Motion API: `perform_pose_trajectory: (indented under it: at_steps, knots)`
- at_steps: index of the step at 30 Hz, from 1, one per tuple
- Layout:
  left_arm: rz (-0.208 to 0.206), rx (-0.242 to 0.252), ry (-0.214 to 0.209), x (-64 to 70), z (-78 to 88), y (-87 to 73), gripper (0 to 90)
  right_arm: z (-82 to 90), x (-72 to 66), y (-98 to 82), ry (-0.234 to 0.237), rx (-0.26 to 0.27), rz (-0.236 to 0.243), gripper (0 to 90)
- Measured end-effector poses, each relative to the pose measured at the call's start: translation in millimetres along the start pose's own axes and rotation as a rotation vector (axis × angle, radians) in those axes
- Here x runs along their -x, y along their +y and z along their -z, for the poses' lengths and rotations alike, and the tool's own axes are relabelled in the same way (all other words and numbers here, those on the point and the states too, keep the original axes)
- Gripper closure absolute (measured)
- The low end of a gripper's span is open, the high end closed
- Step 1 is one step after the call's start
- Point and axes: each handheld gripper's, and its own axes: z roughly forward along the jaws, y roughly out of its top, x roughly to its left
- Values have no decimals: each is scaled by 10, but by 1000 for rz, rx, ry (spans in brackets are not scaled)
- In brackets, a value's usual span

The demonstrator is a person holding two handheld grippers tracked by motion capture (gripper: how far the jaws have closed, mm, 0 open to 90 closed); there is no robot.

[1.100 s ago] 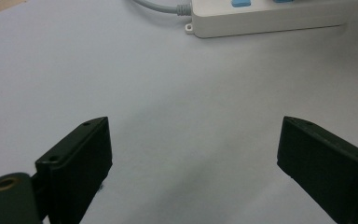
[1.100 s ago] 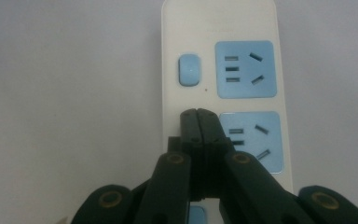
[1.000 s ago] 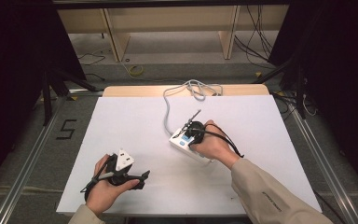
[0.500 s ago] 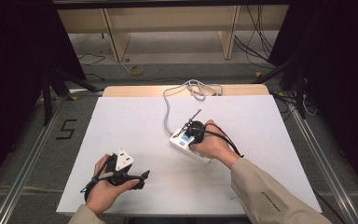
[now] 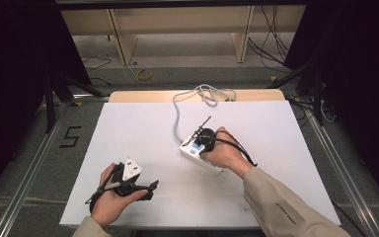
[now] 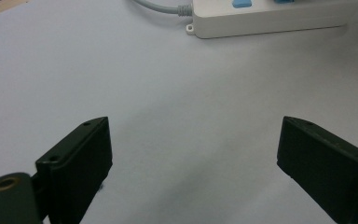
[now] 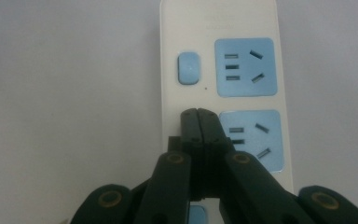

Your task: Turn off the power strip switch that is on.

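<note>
A white power strip (image 7: 219,70) with light blue sockets and a blue switch button (image 7: 189,68) lies on the white table sheet (image 5: 128,133). My right gripper (image 7: 198,113) is shut with nothing between its jaws. Its tips press down on the strip where a second switch sits, beside the lower socket. From above, the right gripper (image 5: 197,139) sits over the power strip (image 5: 189,149) at the table's middle. My left gripper (image 6: 193,154) is open over bare sheet, with the power strip (image 6: 265,16) far ahead of it. The left gripper (image 5: 145,188) rests near the front left.
The strip's grey cable (image 5: 178,106) runs back to a coil (image 5: 207,92) at the table's far edge. A wooden board edge (image 5: 143,96) shows behind the sheet. Floor cables (image 5: 143,75) and shelf legs stand beyond the table.
</note>
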Motion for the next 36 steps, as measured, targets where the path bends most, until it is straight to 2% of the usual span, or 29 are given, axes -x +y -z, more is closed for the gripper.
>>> perform_pose_trajectory:
  at_steps: [12, 16, 23, 36]
  knots:
    - [1, 2, -3, 6, -8, 3, 98, -5, -12, -3, -9, -4, 12, 900]
    - [0, 2, -2, 7, -8, 5, 98, -7, -10, -8, -3, 8, -10, 900]
    - [2, 0, 0, 12, -16, 9, 97, -5, 27, -29, 18, 20, -16, 900]
    - [2, -4, -3, 18, -29, 16, 98, -2, 31, -53, 18, 36, -22, 900]
